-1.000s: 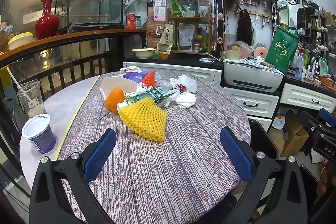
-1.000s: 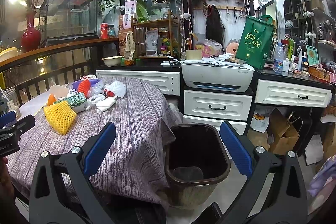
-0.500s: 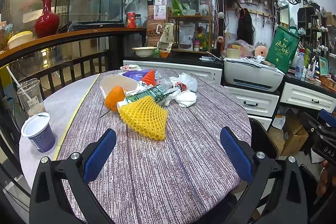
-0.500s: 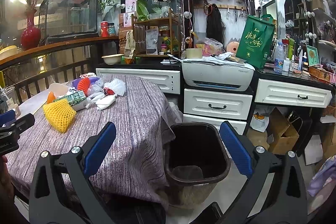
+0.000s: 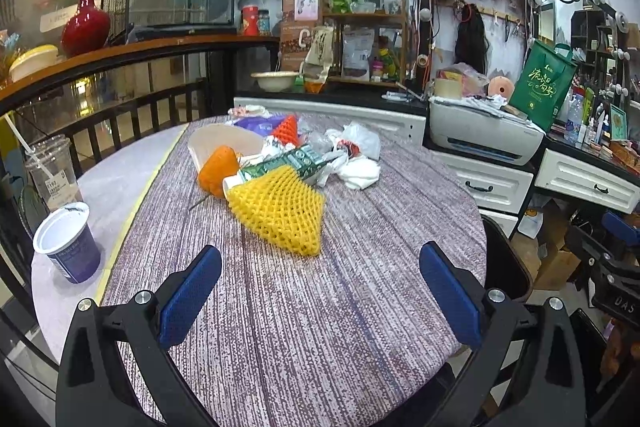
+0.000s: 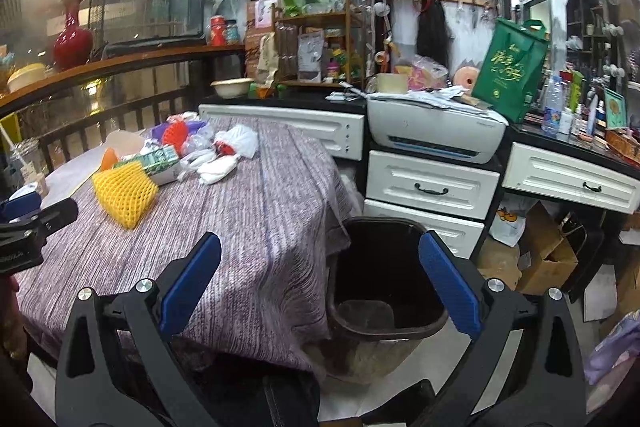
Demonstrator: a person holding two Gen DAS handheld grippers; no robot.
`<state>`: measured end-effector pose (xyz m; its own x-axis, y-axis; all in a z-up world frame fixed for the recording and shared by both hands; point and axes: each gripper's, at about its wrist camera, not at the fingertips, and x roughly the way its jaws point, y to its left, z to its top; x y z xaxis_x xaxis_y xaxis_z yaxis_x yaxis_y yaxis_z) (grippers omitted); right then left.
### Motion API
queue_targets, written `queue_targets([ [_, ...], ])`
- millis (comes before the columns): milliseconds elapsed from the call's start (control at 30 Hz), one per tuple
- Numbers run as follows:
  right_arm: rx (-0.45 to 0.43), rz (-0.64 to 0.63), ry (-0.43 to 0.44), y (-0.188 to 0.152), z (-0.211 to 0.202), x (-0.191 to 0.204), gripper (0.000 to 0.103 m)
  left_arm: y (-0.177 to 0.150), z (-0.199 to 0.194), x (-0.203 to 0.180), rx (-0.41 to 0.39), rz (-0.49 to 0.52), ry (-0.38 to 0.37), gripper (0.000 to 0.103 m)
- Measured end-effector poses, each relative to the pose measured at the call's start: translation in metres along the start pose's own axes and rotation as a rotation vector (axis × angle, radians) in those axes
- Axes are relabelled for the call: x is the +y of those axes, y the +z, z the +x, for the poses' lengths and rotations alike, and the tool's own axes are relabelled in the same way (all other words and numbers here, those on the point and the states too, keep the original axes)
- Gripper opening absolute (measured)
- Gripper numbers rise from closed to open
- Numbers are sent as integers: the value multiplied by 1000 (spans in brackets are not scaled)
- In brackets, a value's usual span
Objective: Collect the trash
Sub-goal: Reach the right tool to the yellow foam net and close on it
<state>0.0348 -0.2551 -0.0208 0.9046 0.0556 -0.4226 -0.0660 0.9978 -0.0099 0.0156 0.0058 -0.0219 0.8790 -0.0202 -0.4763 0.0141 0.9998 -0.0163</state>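
Yellow foam netting (image 5: 280, 211) lies on the striped tablecloth (image 5: 320, 327), at the near edge of a trash heap: an orange net (image 5: 218, 171), a green carton (image 5: 288, 161) and crumpled white bags (image 5: 356, 159) just behind it. The left gripper (image 5: 320, 291) hovers short of the netting, blue-padded fingers wide apart, holding nothing. The right gripper (image 6: 320, 283), equally spread and empty, hangs over the dark bin (image 6: 384, 267) (which stands on the floor, well right of the netting).

A coarse woven purple-grey tablecloth (image 5: 320, 307) covers the tabletop; on it lie a spongy yellow foam fruit net (image 5: 280, 211) and crinkled white plastic bags (image 5: 358, 163). Beside stands a matt dark-brown plastic bin (image 6: 384, 283).
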Motion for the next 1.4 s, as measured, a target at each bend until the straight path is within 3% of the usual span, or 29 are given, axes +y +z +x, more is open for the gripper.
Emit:
queue_targets([
  [267, 183, -99, 178, 8, 38, 35, 98, 16, 21, 24, 122, -19, -15, 98],
  [433, 266, -134, 301, 17, 69, 66, 98, 29, 31, 43, 151, -24, 7, 98],
  [767, 356, -259, 472, 45, 112, 136, 98, 48, 51, 97, 212, -112, 75, 98],
  [1033, 403, -407, 588, 55, 141, 194, 98, 53, 54, 118, 235, -155, 101, 98],
  [1200, 427, -463, 571, 55, 161, 215, 97, 55, 56, 123, 242, -154, 104, 98],
  [1267, 441, -467, 571, 54, 167, 219, 90, 55, 58, 122, 242, -150, 101, 98],
  [1367, 469, -458, 578, 53, 174, 219, 62, 57, 62, 120, 245, -136, 97, 98],
  [1400, 477, -446, 592, 53, 176, 217, 49, 57, 63, 120, 245, -132, 94, 98],
])
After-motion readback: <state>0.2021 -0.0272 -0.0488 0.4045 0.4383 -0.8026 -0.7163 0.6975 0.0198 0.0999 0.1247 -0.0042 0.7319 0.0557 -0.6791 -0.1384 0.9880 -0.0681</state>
